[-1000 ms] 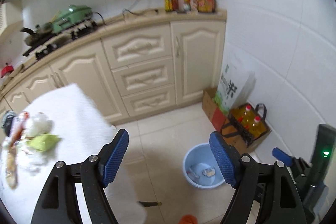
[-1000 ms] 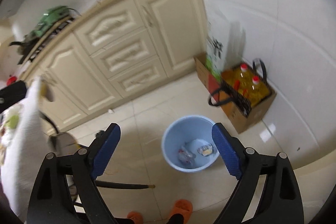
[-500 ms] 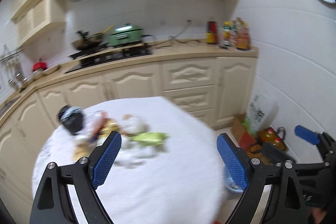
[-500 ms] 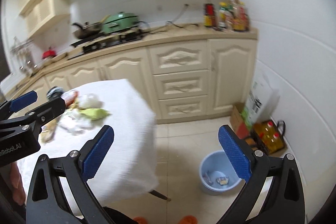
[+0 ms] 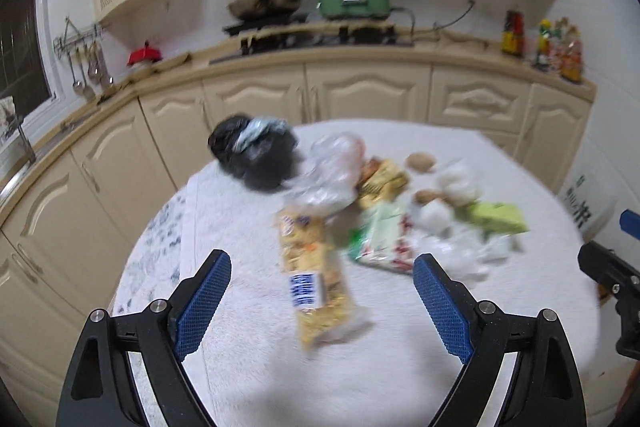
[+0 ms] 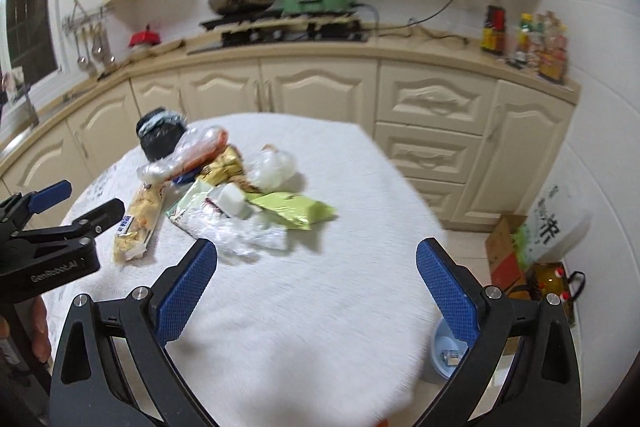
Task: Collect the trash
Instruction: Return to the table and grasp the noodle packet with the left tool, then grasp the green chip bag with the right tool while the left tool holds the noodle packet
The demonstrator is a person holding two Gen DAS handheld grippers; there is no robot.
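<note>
Trash: heap of wrappers and bags lying on round white-clothed counter, towards its far left part.
Cracker pack: long clear plastic sleeve of yellow crackers, nearest left claw; light, crinkly, brittle inside; best pinched gently across narrow middle.
Green pouch: flat lime-green foil packet; light, slippery; best taken by an edge.
Clear film: crumpled transparent plastic; soft, nearly weightless; bunches easily.
Black bag: knotted black plastic bag at far side of heap; soft, probably heaviest; best taken by its gathered top.
Left claw: wide, empty, above counter before cracker pack.
Right claw: wide, empty, above bare cloth.
Bin: pale blue plastic bucket on floor, beyond counter edge at right.
</note>
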